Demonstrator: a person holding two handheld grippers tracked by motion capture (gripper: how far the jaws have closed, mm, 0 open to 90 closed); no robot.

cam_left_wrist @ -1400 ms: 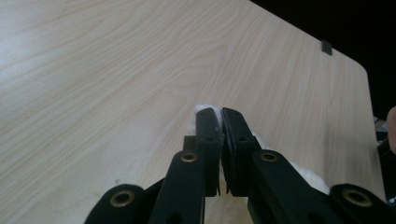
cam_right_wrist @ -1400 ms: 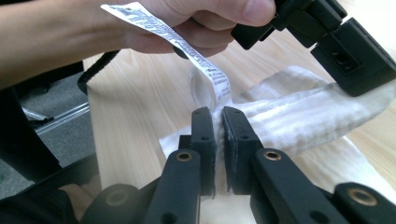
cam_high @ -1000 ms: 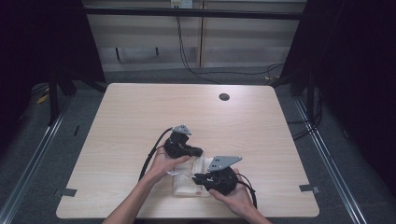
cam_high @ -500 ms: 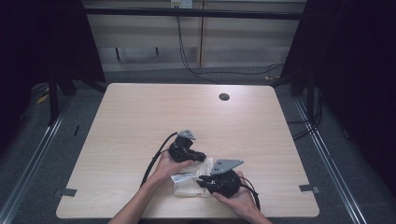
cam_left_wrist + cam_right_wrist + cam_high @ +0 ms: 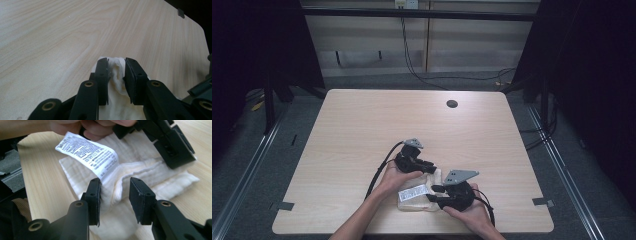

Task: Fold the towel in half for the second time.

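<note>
Two hand-held grippers loosen their hold on a folded cream cloth near the front edge of the table.

We see the cloth (image 5: 417, 197) lying flat on the wooden table (image 5: 362, 130), between the person's hands, its white care label (image 5: 413, 192) facing up. The left gripper (image 5: 428, 166) sits at the cloth's far edge; its jaws have just been opening, a ridge of fabric loose between them. The right gripper (image 5: 434, 194) sits at the near right edge, jaws likewise just opening, a fold between them unpinched. We judge both are letting go after laying it down. The cloth's long side runs roughly left to right across the table.
</note>
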